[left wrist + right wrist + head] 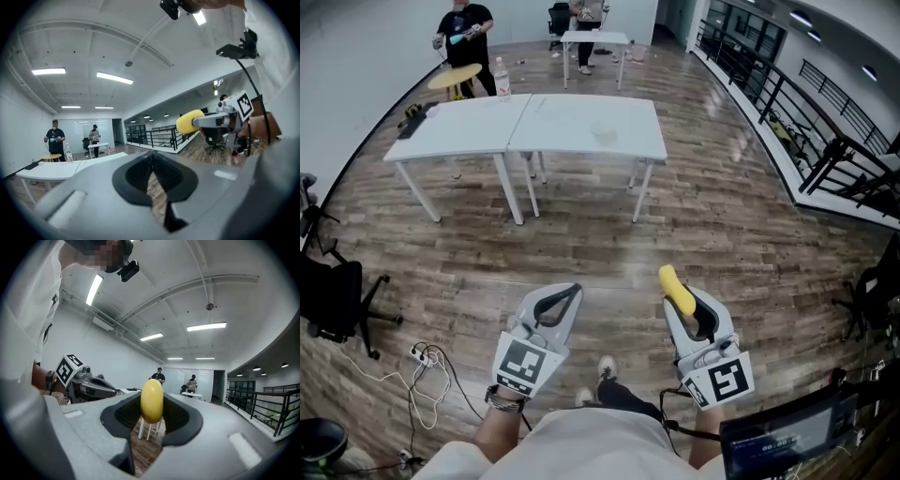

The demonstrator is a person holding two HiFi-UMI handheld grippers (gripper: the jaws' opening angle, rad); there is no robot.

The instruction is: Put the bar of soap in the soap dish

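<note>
Bright, even light comes from ceiling tubes (206, 326), at one o'clock in the right gripper view. The white tables (581, 127), at twelve o'clock in the head view, glare slightly. Both gripper views bulge fisheye-style with black corners. Their close foreground is blurred, and the bar of soap (152, 401) looks soft.

Soap (677, 289) in R gripper (685, 304); tables (581, 127) ahead
</note>
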